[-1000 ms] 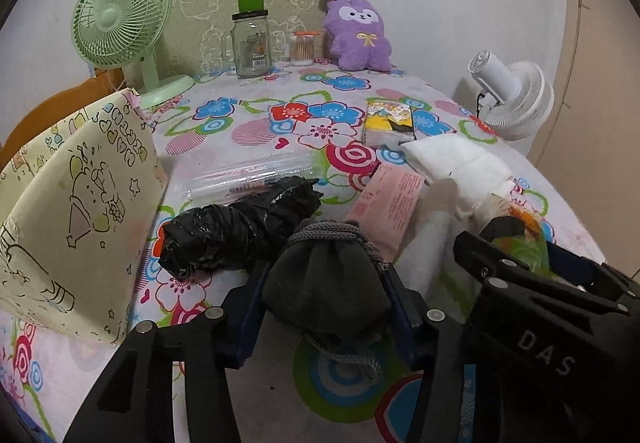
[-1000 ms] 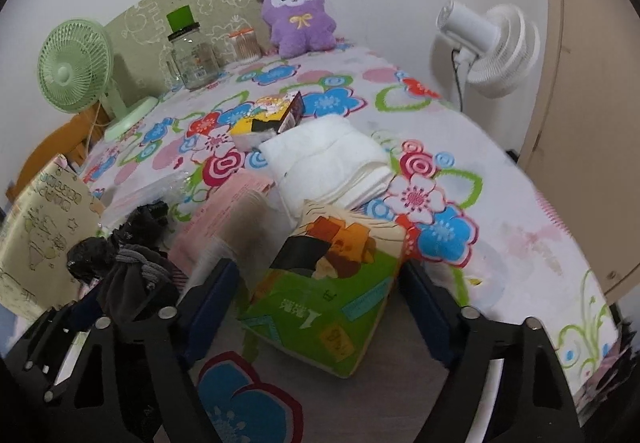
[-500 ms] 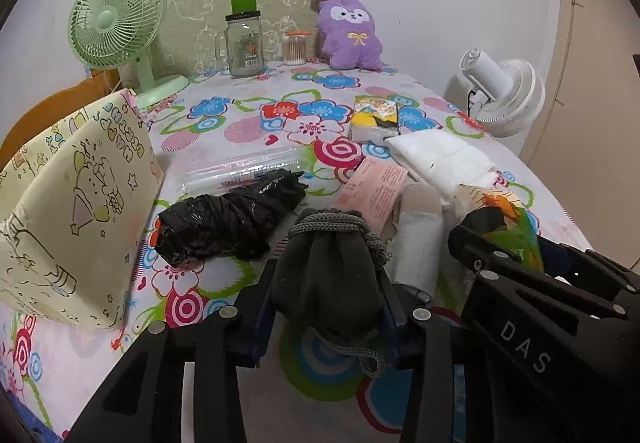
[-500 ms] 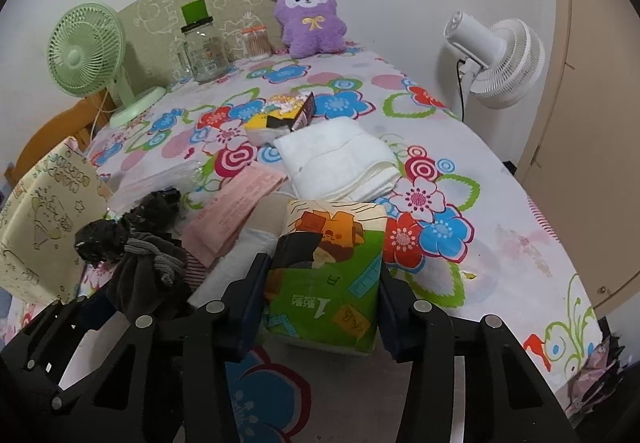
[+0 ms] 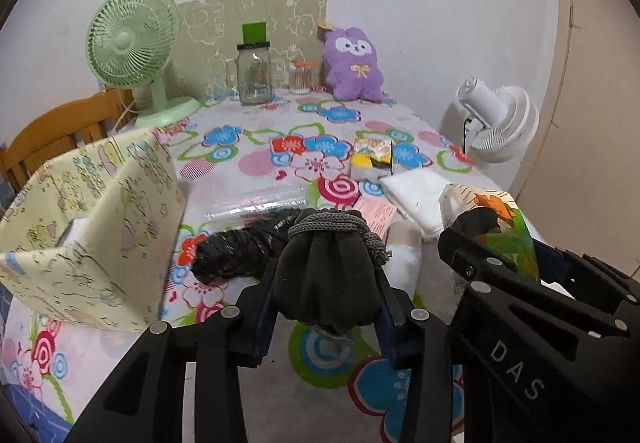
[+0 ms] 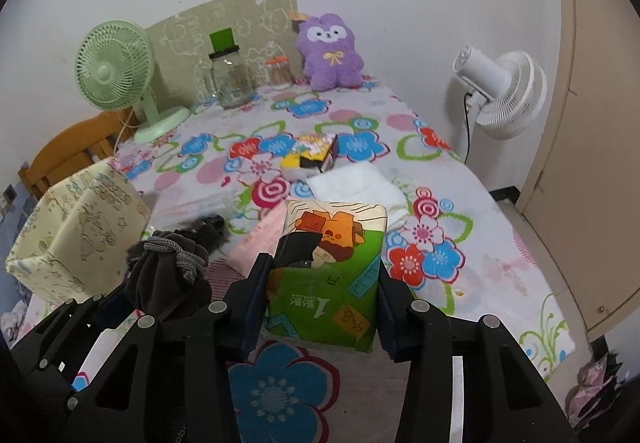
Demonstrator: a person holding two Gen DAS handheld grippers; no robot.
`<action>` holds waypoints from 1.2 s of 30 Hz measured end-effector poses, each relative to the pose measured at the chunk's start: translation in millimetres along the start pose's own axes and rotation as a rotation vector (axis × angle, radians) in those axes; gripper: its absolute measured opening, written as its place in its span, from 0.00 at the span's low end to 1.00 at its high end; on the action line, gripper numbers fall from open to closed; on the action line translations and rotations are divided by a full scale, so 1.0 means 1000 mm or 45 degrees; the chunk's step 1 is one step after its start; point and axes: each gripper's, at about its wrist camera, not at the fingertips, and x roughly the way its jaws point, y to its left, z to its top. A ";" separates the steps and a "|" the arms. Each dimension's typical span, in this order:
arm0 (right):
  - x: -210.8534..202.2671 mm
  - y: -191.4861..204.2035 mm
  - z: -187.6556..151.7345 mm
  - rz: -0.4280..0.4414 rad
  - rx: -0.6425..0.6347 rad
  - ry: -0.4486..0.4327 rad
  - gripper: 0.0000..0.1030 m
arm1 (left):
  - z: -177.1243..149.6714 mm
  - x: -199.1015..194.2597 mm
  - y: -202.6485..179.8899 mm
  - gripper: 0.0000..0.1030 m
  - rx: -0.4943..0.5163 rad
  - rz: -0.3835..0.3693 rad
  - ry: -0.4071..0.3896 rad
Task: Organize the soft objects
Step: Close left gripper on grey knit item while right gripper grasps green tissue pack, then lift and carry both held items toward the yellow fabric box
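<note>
Both your claws have just closed and lifted: your left claw (image 5: 326, 303) grips the dark drawstring pouch (image 5: 326, 275), your right claw (image 6: 322, 299) the green tissue pack (image 6: 328, 275), above the bench (image 6: 500, 255).

From my left camera I can read "DAS" in pale capitals on the black body of the right gripper (image 5: 486, 239). On the tissue pack (image 6: 326, 275) in front of my right camera I make out a large "1" printed upside down beside characters I can't read. Print on the pink packet (image 5: 376, 212) is too small to read.
</note>
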 end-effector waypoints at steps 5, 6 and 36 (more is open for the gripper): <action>-0.017 0.006 0.007 0.006 -0.022 -0.030 0.48 | 0.009 -0.016 0.002 0.41 -0.001 -0.007 -0.007; -0.019 0.007 0.009 0.009 -0.025 -0.034 0.48 | 0.010 -0.018 0.001 0.41 0.000 -0.003 -0.011; -0.077 0.013 0.080 0.170 -0.147 -0.126 0.48 | 0.075 -0.077 -0.019 0.40 0.000 0.094 -0.113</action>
